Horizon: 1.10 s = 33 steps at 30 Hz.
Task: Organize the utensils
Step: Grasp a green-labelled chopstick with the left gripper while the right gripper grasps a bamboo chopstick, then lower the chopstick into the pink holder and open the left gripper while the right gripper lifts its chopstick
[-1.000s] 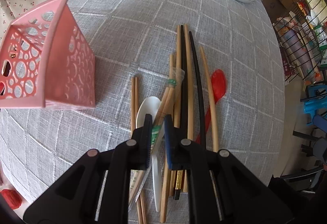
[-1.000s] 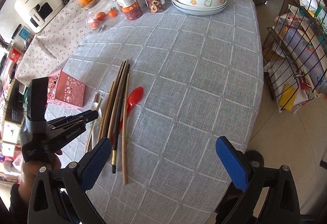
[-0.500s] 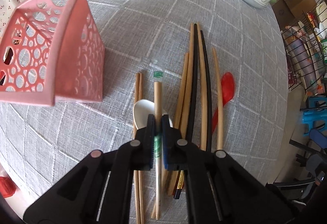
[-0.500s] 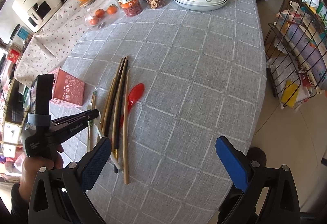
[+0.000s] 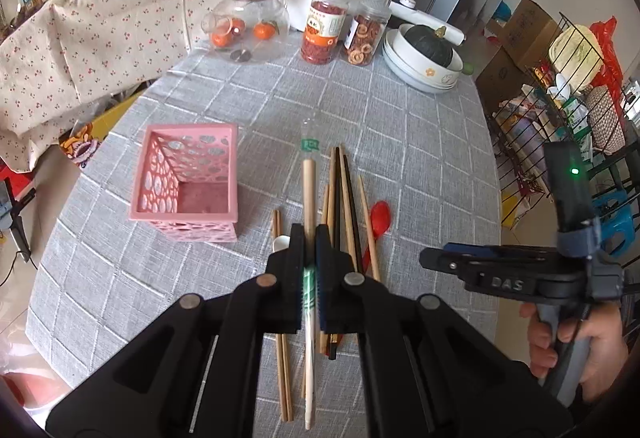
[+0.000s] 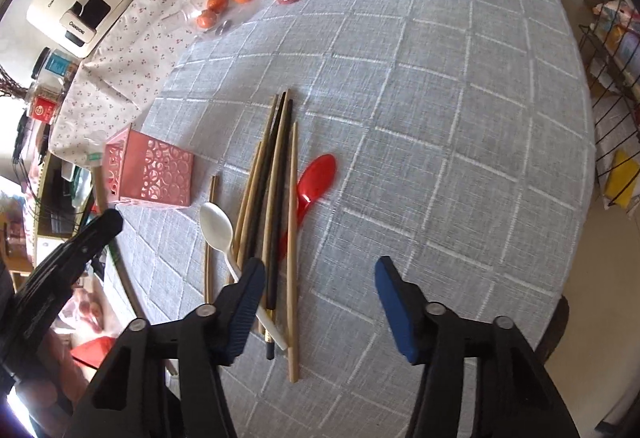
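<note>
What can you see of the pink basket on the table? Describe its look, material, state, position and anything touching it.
The pink basket is a square, open-topped holder that looks like plastic, its walls pierced with round holes of mixed sizes. It stands upright on the grey checked tablecloth, and its visible inside looks empty. It sits to the left of the pile of chopsticks and spoons, apart from them. Nothing touches it but the cloth beneath; neither gripper is on it.

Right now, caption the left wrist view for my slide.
Left gripper shut on wrapped chopsticks, lifted beside pink basket.

Black hand-held gripper [image 6: 318, 292] with blue ribbed pads [image 6: 394, 304], silver screws, bare-skinned hand [image 5: 576, 350].
</note>
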Tool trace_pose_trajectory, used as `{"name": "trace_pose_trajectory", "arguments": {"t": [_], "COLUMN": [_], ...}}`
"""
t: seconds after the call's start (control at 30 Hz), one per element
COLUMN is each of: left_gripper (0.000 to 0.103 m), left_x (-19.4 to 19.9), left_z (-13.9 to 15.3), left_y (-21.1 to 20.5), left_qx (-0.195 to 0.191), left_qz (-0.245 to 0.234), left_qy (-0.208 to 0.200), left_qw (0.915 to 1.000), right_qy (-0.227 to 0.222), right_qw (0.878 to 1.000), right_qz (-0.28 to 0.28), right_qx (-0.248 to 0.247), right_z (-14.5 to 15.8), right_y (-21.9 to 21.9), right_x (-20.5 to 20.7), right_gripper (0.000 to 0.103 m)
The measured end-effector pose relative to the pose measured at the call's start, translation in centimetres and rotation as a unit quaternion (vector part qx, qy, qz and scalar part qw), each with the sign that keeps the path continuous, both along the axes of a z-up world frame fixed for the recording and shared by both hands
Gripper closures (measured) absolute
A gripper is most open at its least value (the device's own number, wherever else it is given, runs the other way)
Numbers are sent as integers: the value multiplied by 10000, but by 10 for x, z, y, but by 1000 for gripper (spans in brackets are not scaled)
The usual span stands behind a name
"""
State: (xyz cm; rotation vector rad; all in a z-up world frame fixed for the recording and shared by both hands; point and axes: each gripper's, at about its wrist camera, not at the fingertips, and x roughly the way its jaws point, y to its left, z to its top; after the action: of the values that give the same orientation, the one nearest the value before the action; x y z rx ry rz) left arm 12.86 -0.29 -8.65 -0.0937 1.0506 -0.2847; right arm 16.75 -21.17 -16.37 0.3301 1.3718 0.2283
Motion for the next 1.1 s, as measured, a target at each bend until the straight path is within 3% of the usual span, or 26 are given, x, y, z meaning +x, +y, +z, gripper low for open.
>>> {"name": "trace_pose_trajectory", "arguments": {"t": [0.03, 0.17, 0.33, 0.47, 0.8, 0.93, 1.1], "left_gripper": [97, 97, 97, 97, 97, 97, 97], "left_x": [4, 0, -3, -5, -7, -9, -12], "left_z": [0, 10, 21, 24, 28, 33, 49], "left_y": [-4, 2, 14, 19, 27, 32, 43], "left_qx": [2, -69, -281, -344, -341, -343, -393], "left_qz": [-10, 28, 181, 248, 430, 571, 841], "left_qy": [-56, -172, -270, -292, -433, -633, -1141], "left_qw": [10000, 9998, 9991, 9987, 9976, 9958, 9891], "right_qy": [-1, -69, -233, -94, 14, -125, -541], "right_qw": [10000, 9998, 9996, 9999, 9985, 9976, 9974], "right_qz": [18, 153, 130, -7, 89, 195, 151], "right_qx": [-2, 50, -76, -74, -537, -646, -454], "right_z": [-4, -12, -18, -34, -55, -50, -10], "right_y": [5, 27, 43, 45, 57, 59, 46], "right_x": [3, 20, 40, 52, 56, 52, 35], "right_gripper": [70, 81, 86, 93, 95, 97, 97]}}
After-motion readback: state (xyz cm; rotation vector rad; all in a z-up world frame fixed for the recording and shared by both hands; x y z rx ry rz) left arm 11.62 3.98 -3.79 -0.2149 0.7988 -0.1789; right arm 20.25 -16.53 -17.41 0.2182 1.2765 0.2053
